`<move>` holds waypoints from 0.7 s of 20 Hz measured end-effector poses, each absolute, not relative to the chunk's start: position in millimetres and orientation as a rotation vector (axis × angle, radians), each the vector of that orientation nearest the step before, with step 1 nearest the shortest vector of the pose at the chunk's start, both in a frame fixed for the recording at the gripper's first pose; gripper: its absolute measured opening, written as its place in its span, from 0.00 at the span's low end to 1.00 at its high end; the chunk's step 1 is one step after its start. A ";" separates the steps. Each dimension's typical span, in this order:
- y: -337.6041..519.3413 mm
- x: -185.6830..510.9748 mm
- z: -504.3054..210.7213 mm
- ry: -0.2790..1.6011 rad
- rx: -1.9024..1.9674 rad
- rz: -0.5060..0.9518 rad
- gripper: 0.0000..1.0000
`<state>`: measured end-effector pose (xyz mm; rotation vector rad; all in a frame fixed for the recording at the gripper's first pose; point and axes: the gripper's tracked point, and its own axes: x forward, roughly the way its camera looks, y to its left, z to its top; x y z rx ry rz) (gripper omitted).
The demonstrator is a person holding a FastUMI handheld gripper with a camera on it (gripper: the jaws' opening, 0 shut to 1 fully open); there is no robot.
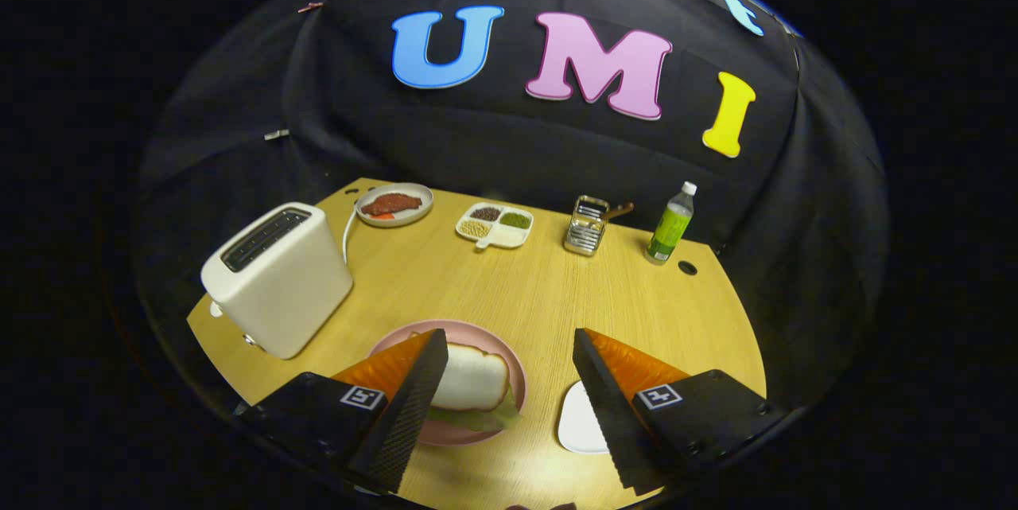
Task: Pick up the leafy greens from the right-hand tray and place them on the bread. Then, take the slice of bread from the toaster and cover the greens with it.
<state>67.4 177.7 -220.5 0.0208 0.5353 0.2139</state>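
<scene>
On a pink plate point(509, 359) close to my left finger lies a slice of bread point(471, 376), and green leaves point(477, 418) stick out from under its near edge. My gripper point(509, 355) hangs above the table, open, with nothing between its fingers; the left finger covers part of the plate. A white toaster point(278, 279) stands to the left beyond the fingers, and its slots look dark. A white tray point(579, 422) lies beside the right finger, partly hidden by it.
At the back of the wooden table point(509, 287) stand a plate with meat point(394, 204), a divided dish of grains point(495, 224), a metal rack point(587, 225) and a green bottle point(670, 225). A white cord runs behind the toaster.
</scene>
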 end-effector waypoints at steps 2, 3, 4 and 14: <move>172.8 60.7 -180.8 0.478 0.039 0.235 0.99; 169.5 58.3 -160.6 0.442 0.046 0.243 0.99; 166.4 54.9 -142.0 0.411 0.048 0.251 0.99; 125.0 -0.9 -52.8 0.196 0.037 0.224 0.98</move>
